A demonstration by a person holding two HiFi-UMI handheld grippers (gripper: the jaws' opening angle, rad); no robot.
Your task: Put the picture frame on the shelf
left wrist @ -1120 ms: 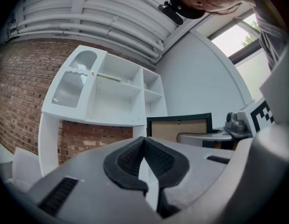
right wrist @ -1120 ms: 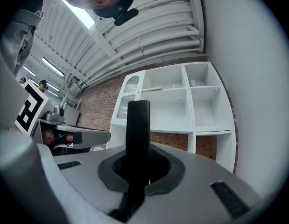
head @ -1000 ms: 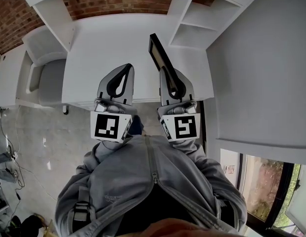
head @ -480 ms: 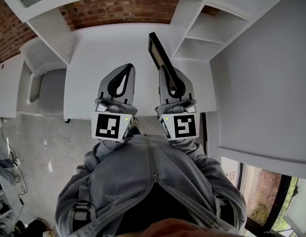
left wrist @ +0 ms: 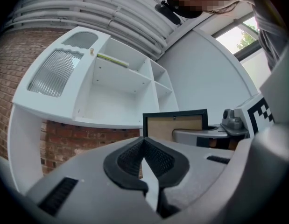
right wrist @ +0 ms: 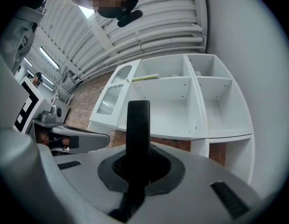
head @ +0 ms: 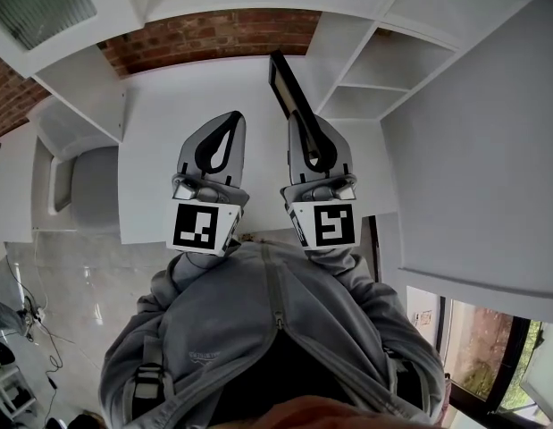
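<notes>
My right gripper (head: 305, 125) is shut on the edge of a black picture frame (head: 289, 92), which sticks up and forward from its jaws toward the white shelf unit (head: 365, 83). In the right gripper view the picture frame (right wrist: 138, 125) shows edge-on as a dark bar in front of the open shelf unit (right wrist: 181, 101). The left gripper view shows the picture frame (left wrist: 174, 125) from behind, with a tan backing and black border. My left gripper (head: 230, 121) is shut and holds nothing, level with the right one over the white desk (head: 187, 105).
A red brick wall (head: 213, 34) runs behind the desk. White cabinets (head: 88, 88) flank the desk on the left, and a tall white panel (head: 473, 150) stands at the right. A ribbed glass door (left wrist: 55, 71) closes one upper cabinet. Grey tiled floor (head: 71, 284) lies below.
Both grippers moved forward over the desk toward the brick wall and shelves, the frame carried along in the right one. The shelf unit now looms larger and closer.
</notes>
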